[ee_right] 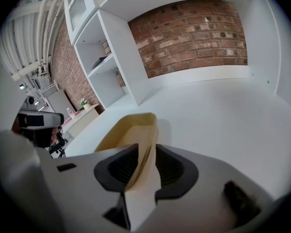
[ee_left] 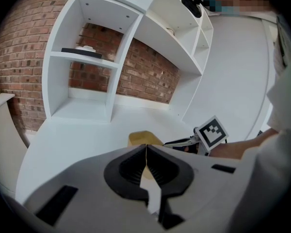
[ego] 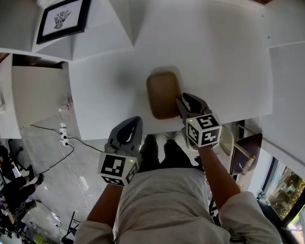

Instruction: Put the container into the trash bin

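- Right gripper (ee_right: pixel 143 165): pinching the near wall of the container (ee_right: pixel 130 130), with the thin tan rim sandwiched between both pads.
- Container: shallow tan tray lying directly ahead of the right jaws and stretching away from them. Bottom apparently resting on the white table (ego: pixel 218 60); lift not confirmed.
- Left gripper (ee_left: pixel 146 168): jaws pressed together with nothing between them. Held low and off the table edge, beside the right gripper (ee_left: pixel 203 139), with the container (ee_left: pixel 143 138) ahead of its tips and apart from them.
- Trash bin: absent from all three views; location unknown.
- Surroundings: white shelf unit (ee_left: pixel 87 57) against a brick wall, far beyond the left jaws.
- Step in hand, as judged: grasp made, carry not yet begun.
- Next move, as judged: lift the tray clear of the table, keep it level against sag from the one-edge hold, turn to find the bin, then release over its opening.
- Risk: thin wall slipping or flexing in the pinch.
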`<state>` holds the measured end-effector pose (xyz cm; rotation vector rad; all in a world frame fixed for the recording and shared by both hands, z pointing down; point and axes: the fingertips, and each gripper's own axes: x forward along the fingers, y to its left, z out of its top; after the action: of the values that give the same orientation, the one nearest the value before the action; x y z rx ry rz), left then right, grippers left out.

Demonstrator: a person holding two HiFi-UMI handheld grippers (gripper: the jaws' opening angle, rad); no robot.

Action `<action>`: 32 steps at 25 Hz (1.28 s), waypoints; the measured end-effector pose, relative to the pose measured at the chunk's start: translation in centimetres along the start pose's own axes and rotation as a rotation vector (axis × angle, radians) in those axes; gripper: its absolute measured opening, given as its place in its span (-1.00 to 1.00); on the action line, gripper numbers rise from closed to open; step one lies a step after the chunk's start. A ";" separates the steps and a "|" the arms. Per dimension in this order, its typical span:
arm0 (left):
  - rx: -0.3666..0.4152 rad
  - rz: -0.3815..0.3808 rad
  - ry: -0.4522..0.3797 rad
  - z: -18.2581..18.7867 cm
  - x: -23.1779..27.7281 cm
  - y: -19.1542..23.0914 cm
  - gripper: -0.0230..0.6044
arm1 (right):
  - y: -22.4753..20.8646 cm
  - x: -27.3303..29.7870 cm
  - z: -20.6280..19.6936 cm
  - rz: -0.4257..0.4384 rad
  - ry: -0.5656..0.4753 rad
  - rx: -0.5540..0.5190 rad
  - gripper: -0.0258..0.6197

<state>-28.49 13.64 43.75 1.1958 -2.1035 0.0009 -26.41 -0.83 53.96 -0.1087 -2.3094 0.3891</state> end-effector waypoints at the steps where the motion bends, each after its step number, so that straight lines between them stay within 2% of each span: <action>1: -0.001 0.001 0.001 -0.1 0.0 0.1 -0.87 | 0.0 0.1 -0.1 0.001 0.005 0.000 -0.58; 4: -0.003 0.005 -0.001 -0.1 -0.1 0.3 -0.87 | 0.0 0.4 -0.3 -0.002 0.017 -0.006 -0.59; 9: -0.003 0.010 -0.003 -0.1 -0.4 0.3 -0.87 | -0.3 0.2 -0.2 -0.028 0.021 -0.015 -0.78; 32: 0.020 -0.006 -0.036 0.8 -1.9 -0.7 -0.87 | 1.1 -2.0 1.2 -0.006 -0.031 0.013 -0.81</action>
<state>-27.84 14.43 41.84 1.2223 -2.1357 -0.0026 -25.96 -0.51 51.49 -0.0903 -2.3367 0.4050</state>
